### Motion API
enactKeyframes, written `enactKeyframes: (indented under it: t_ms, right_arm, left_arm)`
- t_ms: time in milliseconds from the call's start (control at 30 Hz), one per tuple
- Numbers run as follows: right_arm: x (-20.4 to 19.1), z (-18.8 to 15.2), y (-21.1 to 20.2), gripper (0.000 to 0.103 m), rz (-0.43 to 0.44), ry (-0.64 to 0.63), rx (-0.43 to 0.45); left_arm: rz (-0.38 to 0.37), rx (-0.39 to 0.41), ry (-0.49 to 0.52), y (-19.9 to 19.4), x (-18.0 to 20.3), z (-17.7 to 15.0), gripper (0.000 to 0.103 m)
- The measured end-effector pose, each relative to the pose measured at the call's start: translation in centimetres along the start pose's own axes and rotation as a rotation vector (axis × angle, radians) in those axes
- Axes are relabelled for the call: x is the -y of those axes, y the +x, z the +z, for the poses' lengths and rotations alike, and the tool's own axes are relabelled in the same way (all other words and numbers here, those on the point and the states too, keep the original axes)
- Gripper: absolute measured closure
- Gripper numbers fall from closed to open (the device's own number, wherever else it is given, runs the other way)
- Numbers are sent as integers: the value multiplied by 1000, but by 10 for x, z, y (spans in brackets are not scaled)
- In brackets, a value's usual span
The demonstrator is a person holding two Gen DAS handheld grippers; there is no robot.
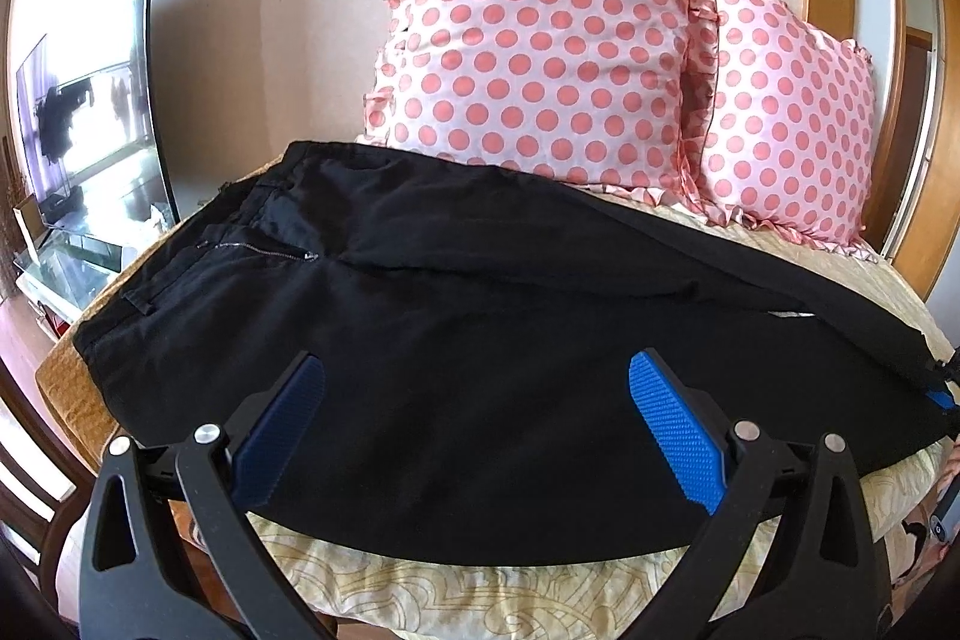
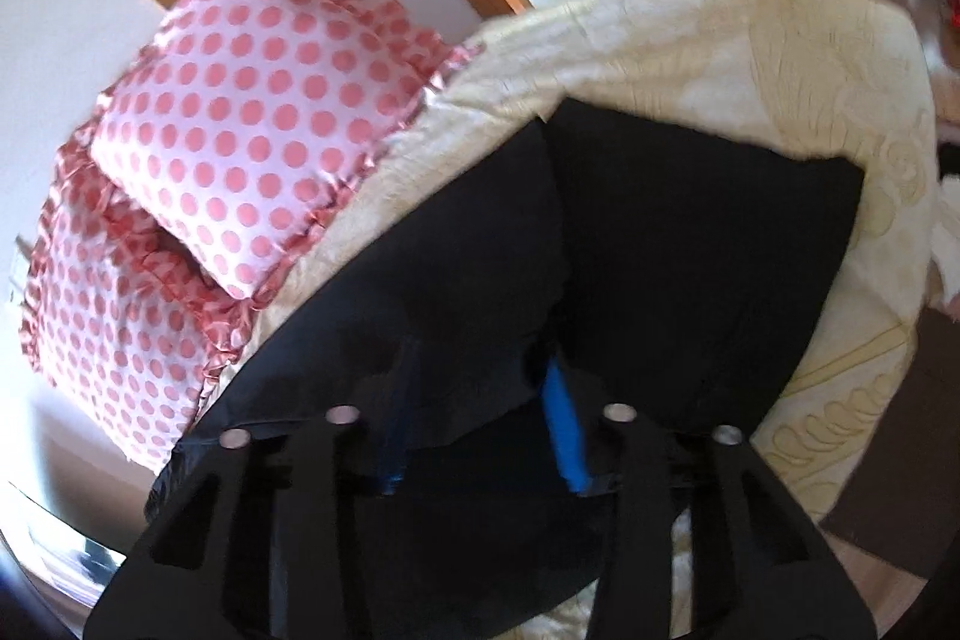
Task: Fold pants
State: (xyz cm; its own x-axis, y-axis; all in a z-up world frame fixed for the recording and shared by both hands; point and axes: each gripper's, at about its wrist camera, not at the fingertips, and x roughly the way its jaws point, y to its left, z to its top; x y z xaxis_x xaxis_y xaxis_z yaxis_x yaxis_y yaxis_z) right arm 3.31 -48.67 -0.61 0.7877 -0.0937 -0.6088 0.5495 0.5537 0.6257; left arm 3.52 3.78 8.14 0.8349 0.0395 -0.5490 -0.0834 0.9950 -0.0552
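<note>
1. The black pants [image 1: 480, 316] lie spread across a bed with a cream, patterned bedspread [image 1: 540, 592], the waistband toward the left of the left wrist view and the legs running off to the right.
2. The fabric is matte black and mostly flat, with soft creases around the crotch. The fly is open, showing a metal zipper [image 1: 258, 250], and a belt loop [image 1: 144, 305] sits on the waistband below it.
3. The far leg lies as a narrow strip along the back edge, near the pillows; the near leg is a broad dark panel that reaches the bed's front edge.
4. The left gripper [image 1: 477, 424] hovers over the near leg with its jaws spread wide apart. Its blue ribbed pads [image 1: 675, 430] have nothing between them.
5. The right gripper [image 2: 480, 418] is at the leg ends. In the right wrist view black cloth bunches over and between its blue pads [image 2: 564, 424], and the gap between the pads is narrow. The picture is blurred, so whether the jaws are actually clamped on the cloth cannot be told.
6. From that view the two leg ends lie side by side on the bedspread [image 2: 720, 58], a seam line between them, with the hem edge angled toward the bed's corner.
7. Two pink polka-dot pillows [image 1: 540, 40] with ruffled edges lean against the wall behind the pants. A television [image 1: 90, 112] stands to the left of the bed.
</note>
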Motion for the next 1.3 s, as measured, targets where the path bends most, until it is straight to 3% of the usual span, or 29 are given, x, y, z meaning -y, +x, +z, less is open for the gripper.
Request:
enactKeyframes:
  t_ms: [33,67,233,300,400,600,733,833,933,1133,1233,1300]
  right_arm:
    - [2,0,6,88,2,6,-14]
    - [2,0,9,96,-2,0,-17]
    - [-4,11,5,99,71,-50,39]
    - [-8,23,-17,99,108,-71,118]
    - [-3,31,-50,99,81,-119,220]
    - [52,23,-41,99,-25,-38,124]
    - [55,19,-34,99,-53,-74,117]
    - [52,16,-28,99,-73,-100,112]
    - [56,14,-26,99,-83,-122,108]
    - [53,15,-26,99,-98,-164,100]
    - [53,16,-26,99,-97,-179,93]
    - [51,15,-26,99,-102,-198,95]
  left_arm:
    - [4,-3,2,1,1,0,2]
    - [7,-4,4,1,2,-1,2]
    - [27,-5,14,1,5,1,2]
    - [26,-2,6,0,3,2,2]
    - [34,-5,-2,-1,0,4,2]
    - [45,-26,10,14,-17,30,2]
    - [58,-49,-26,42,-40,66,2]
    - [84,-124,-109,84,-64,105,2]
    - [46,-182,-193,131,-80,132,2]
    - [30,-382,-326,247,-81,174,4]
    - [81,-440,-348,287,-79,186,12]
    - [173,-480,-325,312,-80,192,17]
